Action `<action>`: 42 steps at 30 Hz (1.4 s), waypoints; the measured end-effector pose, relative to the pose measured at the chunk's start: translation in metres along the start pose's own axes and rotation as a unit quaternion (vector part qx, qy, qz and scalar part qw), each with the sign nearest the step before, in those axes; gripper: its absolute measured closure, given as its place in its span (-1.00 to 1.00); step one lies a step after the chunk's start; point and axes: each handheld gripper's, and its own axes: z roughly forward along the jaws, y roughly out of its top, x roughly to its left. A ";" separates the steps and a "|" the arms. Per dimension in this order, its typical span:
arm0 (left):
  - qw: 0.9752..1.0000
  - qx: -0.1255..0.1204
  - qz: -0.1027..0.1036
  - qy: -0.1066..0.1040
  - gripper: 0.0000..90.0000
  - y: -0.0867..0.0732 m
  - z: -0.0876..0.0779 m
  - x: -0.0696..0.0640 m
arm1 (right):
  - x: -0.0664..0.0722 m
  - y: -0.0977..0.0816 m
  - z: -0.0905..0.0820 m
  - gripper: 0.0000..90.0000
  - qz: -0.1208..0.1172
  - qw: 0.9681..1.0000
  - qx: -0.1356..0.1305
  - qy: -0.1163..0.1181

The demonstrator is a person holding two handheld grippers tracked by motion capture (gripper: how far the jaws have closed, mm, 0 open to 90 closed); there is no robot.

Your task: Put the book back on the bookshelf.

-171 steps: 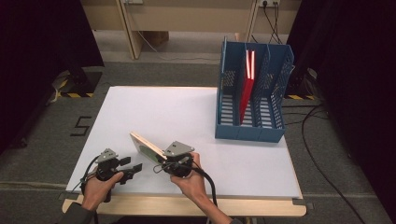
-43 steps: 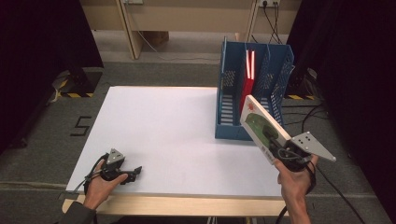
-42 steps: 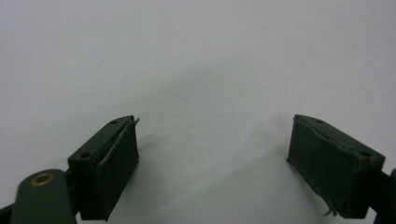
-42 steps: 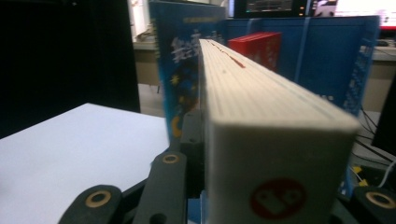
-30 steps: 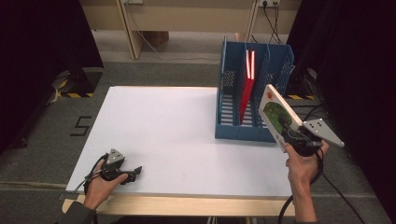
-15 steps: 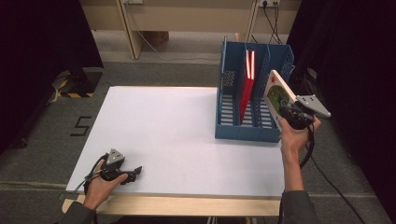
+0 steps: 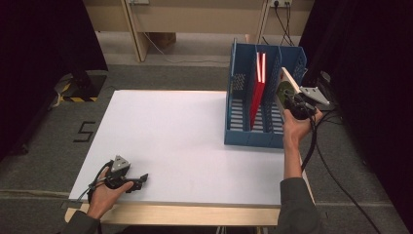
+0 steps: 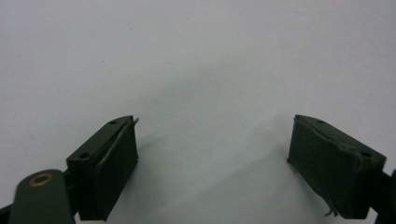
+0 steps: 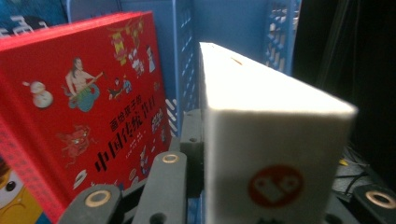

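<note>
A blue file rack (image 7: 253,137) stands at the table's right edge, with a red book (image 7: 257,87) upright in its middle slot. My right gripper (image 7: 296,104) is shut on a white-edged book with a green cover (image 7: 284,89), holding it tilted over the rack's rightmost slot. Whether the book's lower edge is inside the slot I cannot tell. In the right gripper view the held book (image 9: 261,130) stands between the jaws, beside the red book (image 9: 93,107) and a blue slot wall (image 9: 233,28). My left gripper (image 7: 139,181) rests open on the table's front left, with nothing between its fingers (image 8: 112,168).
The white table (image 7: 185,131) stretches between the two hands. Dark curtains hang left and right. Cables lie on the floor right of the rack, and wooden furniture stands at the back.
My right hand has carried the book up from the table's right front to the rack's rightmost slot. The left gripper has stayed put.
</note>
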 end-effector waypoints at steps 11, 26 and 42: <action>1.000 0.000 0.000 0.000 -0.68 0.000 0.000 0.000 | 0.005 -0.012 0.035 0.68 0.004 1.000 0.024 -0.002; 1.000 0.000 0.002 -0.002 -0.67 -0.001 -0.001 -0.003 | 0.008 -0.020 0.059 0.68 -0.003 0.998 0.060 -0.012; 1.000 0.000 0.002 -0.002 -0.67 -0.001 -0.001 -0.003 | 0.009 -0.028 0.065 0.66 0.004 0.994 0.109 -0.013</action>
